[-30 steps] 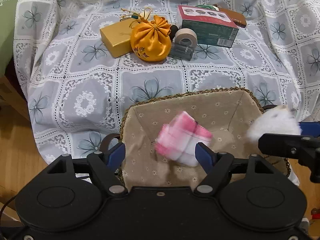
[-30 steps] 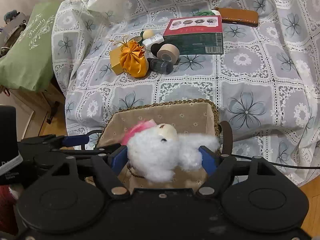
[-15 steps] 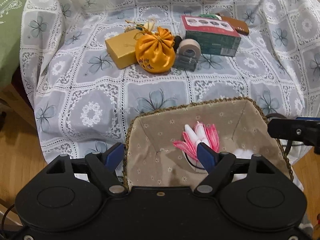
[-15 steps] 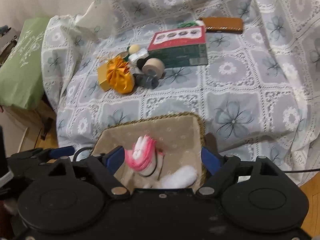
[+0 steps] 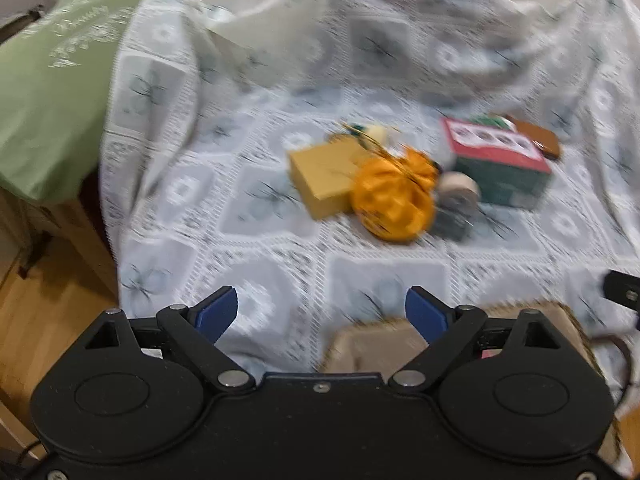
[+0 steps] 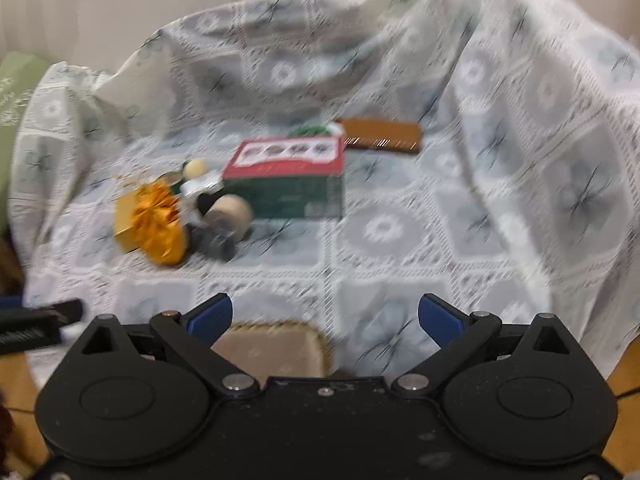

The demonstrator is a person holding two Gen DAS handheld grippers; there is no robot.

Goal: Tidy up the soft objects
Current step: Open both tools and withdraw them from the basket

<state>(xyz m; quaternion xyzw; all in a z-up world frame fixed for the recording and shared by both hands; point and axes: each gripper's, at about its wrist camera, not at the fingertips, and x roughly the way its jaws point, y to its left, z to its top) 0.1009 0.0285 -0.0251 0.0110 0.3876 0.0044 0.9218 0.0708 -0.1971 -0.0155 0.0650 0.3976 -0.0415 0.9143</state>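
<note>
Pink scrap (image 5: 489, 354) in left view only

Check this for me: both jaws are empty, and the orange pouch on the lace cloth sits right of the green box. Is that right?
One thing is wrong: the orange pouch sits left of the green box, not right, as both wrist views show. The rest holds: it lies on the lace cloth, and the left gripper and right gripper are opening with nothing between their jaws.

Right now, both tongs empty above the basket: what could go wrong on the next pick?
1. The orange pouch touches the gold box and tape roll; the opening left tongs may snag a hard neighbour.
2. Both views are motion-blurred, so aim may be off.
3. The lace cloth is loose and may bunch under the opening right tongs.
</note>
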